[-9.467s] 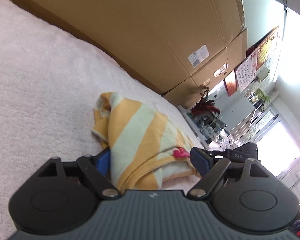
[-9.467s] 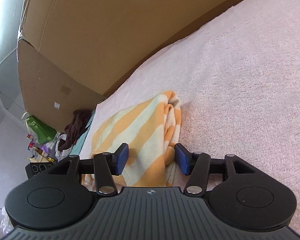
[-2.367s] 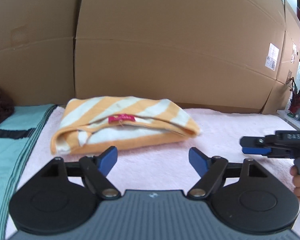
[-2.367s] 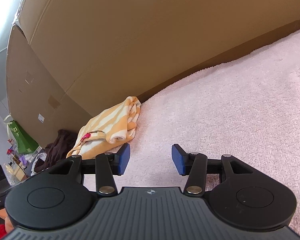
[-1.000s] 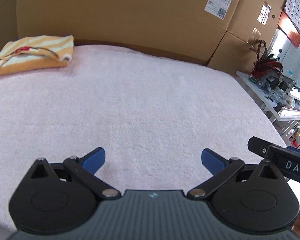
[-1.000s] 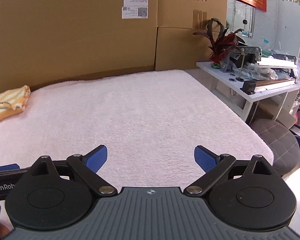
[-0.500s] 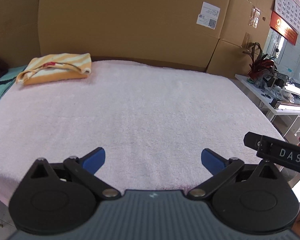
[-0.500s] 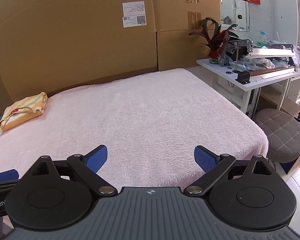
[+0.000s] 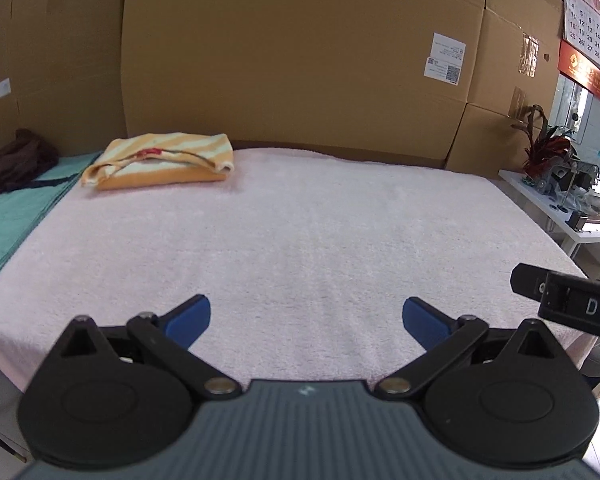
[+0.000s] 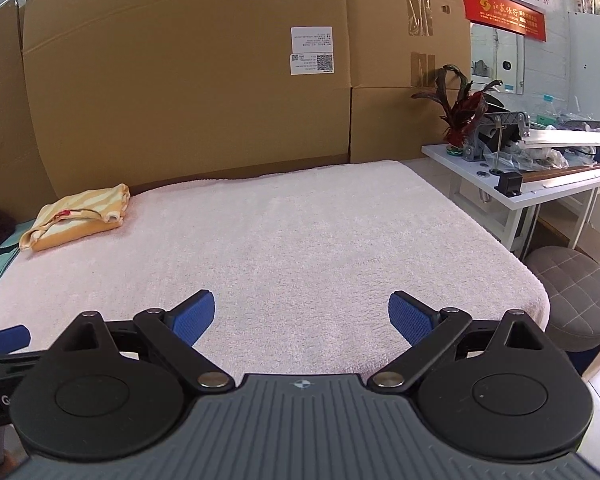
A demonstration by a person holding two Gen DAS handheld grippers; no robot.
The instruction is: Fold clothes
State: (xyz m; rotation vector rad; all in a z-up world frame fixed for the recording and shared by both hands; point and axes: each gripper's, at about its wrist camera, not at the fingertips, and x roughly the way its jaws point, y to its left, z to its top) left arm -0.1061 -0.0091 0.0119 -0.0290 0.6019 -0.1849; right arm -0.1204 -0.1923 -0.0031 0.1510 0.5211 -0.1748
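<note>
Two grippers are hovering side by side at the near edge of the bed, both pointing forward and slightly down across it. Left gripper [image 9: 306,318] is spreading its blue pads [image 9: 190,320] wide apart, nothing between them but bare covering. Right gripper [image 10: 301,314] is showing the same wide-spread stance, its pads [image 10: 410,318] likewise gripping nothing. Each one is peeking into the other's view: the right one's black body is poking in at the right of the left wrist view, and one blue tip of the left one is showing at the lower left of the right wrist view.

One pink towel covering [image 9: 300,232] is lying over the bed beneath both grippers. One folded garment [image 9: 160,160], striped orange and pale cream with a small red tag at the neck, is sitting at the far left corner of the covering, well apart from both grippers and close against the cardboard boxes [image 10: 188,80] that are standing as a wall behind the bed. It is lying ahead and to the left of each gripper.

One teal cloth [image 9: 8,216] is lying beside the covering on the left, with one dark brownish heap [image 9: 16,160] on it. To the right, one white table [image 10: 540,184] is carrying one red-leaved plant [image 10: 460,112] and some clutter, and one grey quilted stool [image 10: 576,296] is standing beside it.
</note>
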